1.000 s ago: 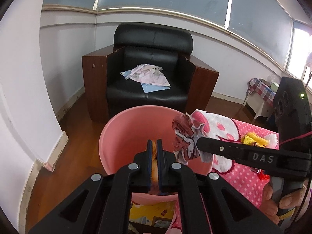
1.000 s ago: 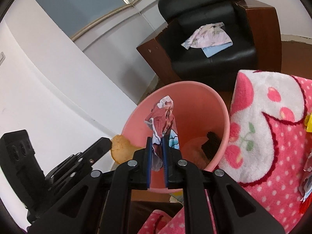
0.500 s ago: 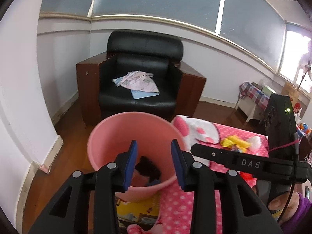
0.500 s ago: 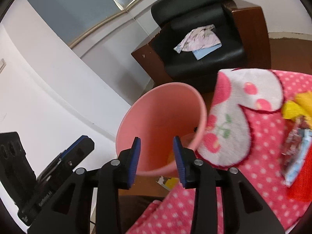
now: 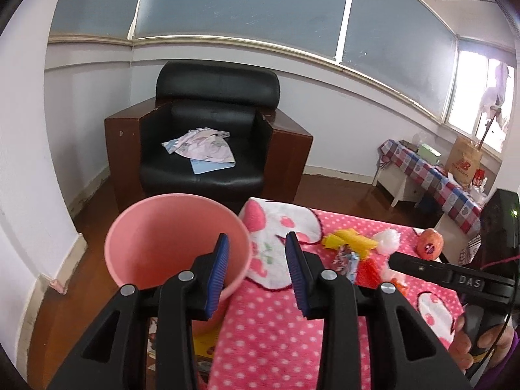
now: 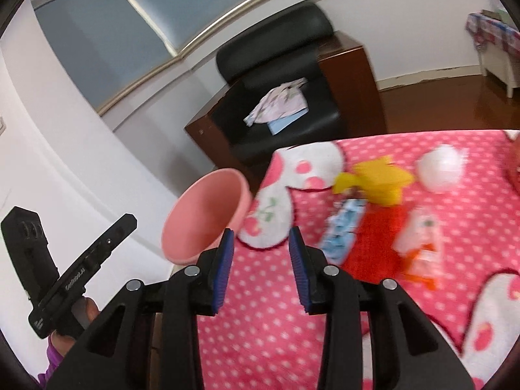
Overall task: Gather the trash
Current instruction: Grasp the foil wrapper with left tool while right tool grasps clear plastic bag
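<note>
Left gripper [image 5: 256,273]: fingers spread, nothing between them; pink bin [image 5: 169,237] just ahead and left of the fingertips. Right gripper [image 6: 260,268]: fingers likewise spread and empty, above the pink polka-dot blanket [image 6: 276,334]. Trash ahead-right of the right fingers: blue wrapper [image 6: 344,230], yellow wrapper [image 6: 377,178], red packet [image 6: 377,240], white wad [image 6: 440,169].

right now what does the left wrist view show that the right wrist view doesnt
Only the left wrist view: an apple, a checked-cloth side table, a paper bag, and the right gripper.

Only the right wrist view: a white-and-orange wrapper.

Both: the pink bucket, black armchair, yellow wrapper, polka-dot blanket.
</note>
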